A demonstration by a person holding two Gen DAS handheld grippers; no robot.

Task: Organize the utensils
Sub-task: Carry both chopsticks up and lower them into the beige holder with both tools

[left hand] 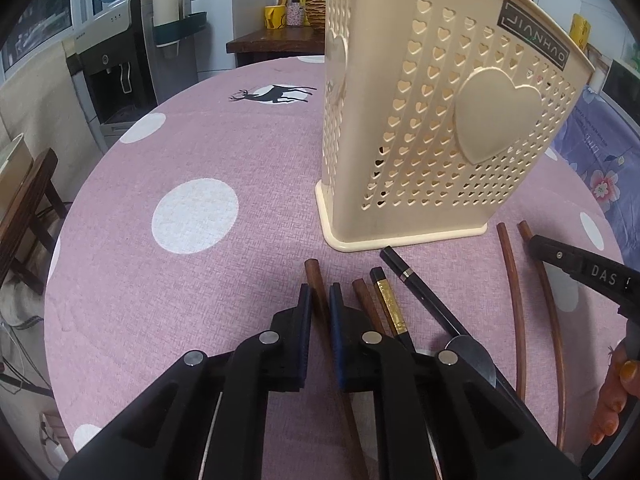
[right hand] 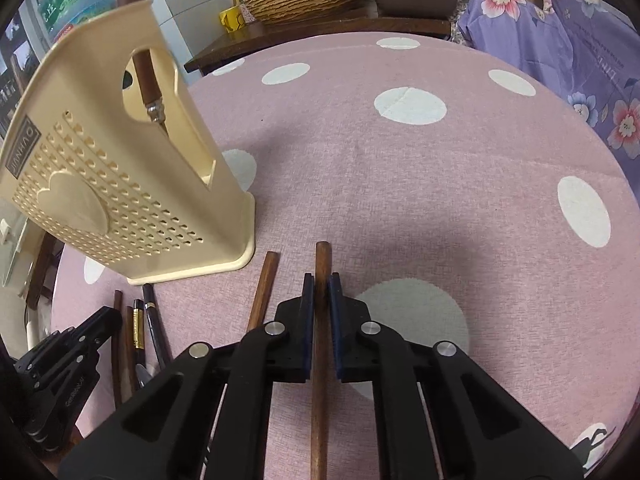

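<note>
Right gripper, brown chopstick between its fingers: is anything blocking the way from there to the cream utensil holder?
Nothing visible does. The right gripper straddles one brown chopstick; only bare tablecloth and a second chopstick lying flat separate it from the utensil holder.

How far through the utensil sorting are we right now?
Early. Done: one wooden-handled utensil stands in the cream holder. In hand: the right gripper is closed around a brown chopstick; the left gripper straddles another chopstick, seemingly not yet clamped. Left: the black chopsticks, a spoon and more brown sticks on the tablecloth.
</note>
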